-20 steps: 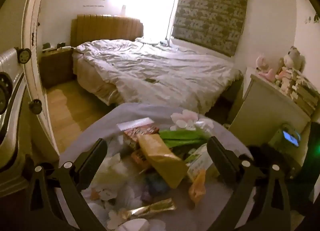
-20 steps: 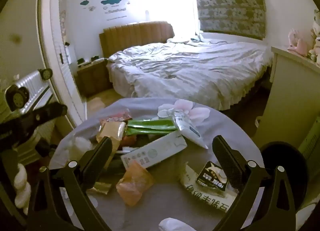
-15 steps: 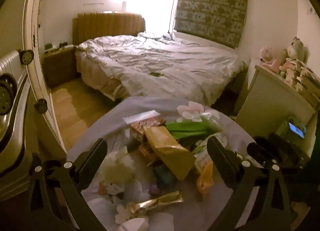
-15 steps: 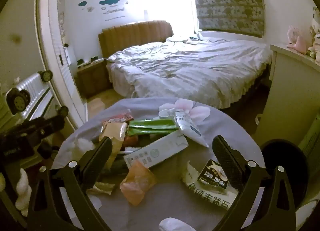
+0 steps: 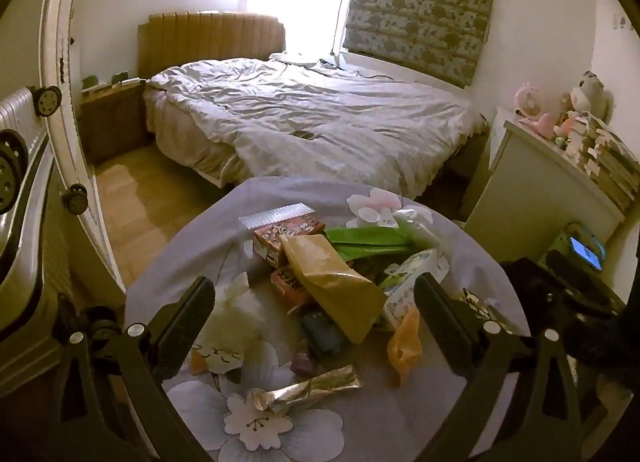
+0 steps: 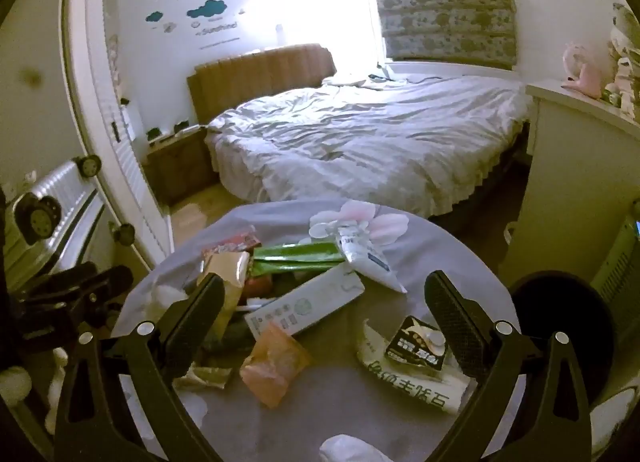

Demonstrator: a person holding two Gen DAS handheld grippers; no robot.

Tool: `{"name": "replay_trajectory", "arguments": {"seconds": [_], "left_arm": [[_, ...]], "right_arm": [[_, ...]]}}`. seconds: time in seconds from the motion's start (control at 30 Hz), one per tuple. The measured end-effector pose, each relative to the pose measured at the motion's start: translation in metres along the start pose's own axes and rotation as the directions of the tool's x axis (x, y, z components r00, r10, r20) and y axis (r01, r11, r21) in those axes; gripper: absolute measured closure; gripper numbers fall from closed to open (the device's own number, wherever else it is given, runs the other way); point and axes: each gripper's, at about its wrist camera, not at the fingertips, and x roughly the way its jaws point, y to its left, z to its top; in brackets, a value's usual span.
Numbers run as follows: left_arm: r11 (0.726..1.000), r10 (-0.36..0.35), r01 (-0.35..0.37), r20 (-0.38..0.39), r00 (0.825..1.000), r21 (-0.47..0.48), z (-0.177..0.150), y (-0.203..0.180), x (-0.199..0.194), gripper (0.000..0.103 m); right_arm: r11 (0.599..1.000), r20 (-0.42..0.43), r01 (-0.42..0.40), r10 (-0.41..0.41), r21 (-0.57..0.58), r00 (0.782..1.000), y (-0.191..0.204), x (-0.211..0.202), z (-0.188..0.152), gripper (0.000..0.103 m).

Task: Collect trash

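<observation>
A round table with a grey flowered cloth holds a heap of trash. In the left wrist view I see a tan paper bag, green wrappers, red snack boxes, an orange wrapper, a gold foil wrapper and crumpled tissue. In the right wrist view I see a long white box, an orange wrapper, a white pouch and a black packet. My left gripper and right gripper are both open and empty above the table.
A bed with a rumpled white duvet lies behind the table. A white cabinet with toys and books stands at the right. A silver suitcase and a door frame are at the left. A black round bin sits right of the table.
Both grippers have drawn back and risen a little, so the table shows more fully. Nothing on the table has moved.
</observation>
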Motion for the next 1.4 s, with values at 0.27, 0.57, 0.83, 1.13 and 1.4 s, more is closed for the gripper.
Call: {"name": "replay_trajectory", "arguments": {"seconds": [0.27, 0.57, 0.83, 1.13, 1.4], "left_arm": [[1.0, 0.014, -0.014, -0.02, 1.0, 0.005, 0.0, -0.014, 0.005, 0.005], [1.0, 0.004, -0.004, -0.036, 0.999, 0.015, -0.007, -0.007, 0.009, 0.005], [1.0, -0.004, 0.005, -0.048, 0.999, 0.016, -0.009, -0.008, 0.012, 0.005], [1.0, -0.003, 0.004, -0.051, 0.999, 0.018, -0.009, -0.009, 0.011, 0.005], [1.0, -0.005, 0.006, -0.053, 0.999, 0.018, -0.011, -0.009, 0.013, 0.005]], "right_arm": [[1.0, -0.006, 0.004, -0.004, 0.018, 1.0, -0.009, -0.004, -0.001, 0.004], [1.0, -0.018, 0.006, -0.006, 0.03, 1.0, -0.015, -0.003, -0.005, 0.004], [0.999, -0.021, 0.005, -0.004, 0.032, 1.0, -0.017, -0.002, -0.007, 0.004], [1.0, -0.021, 0.005, -0.005, 0.031, 1.0, -0.017, -0.002, -0.009, 0.004], [1.0, -0.025, 0.003, -0.003, 0.03, 1.0, -0.017, -0.001, -0.012, 0.004]]}}
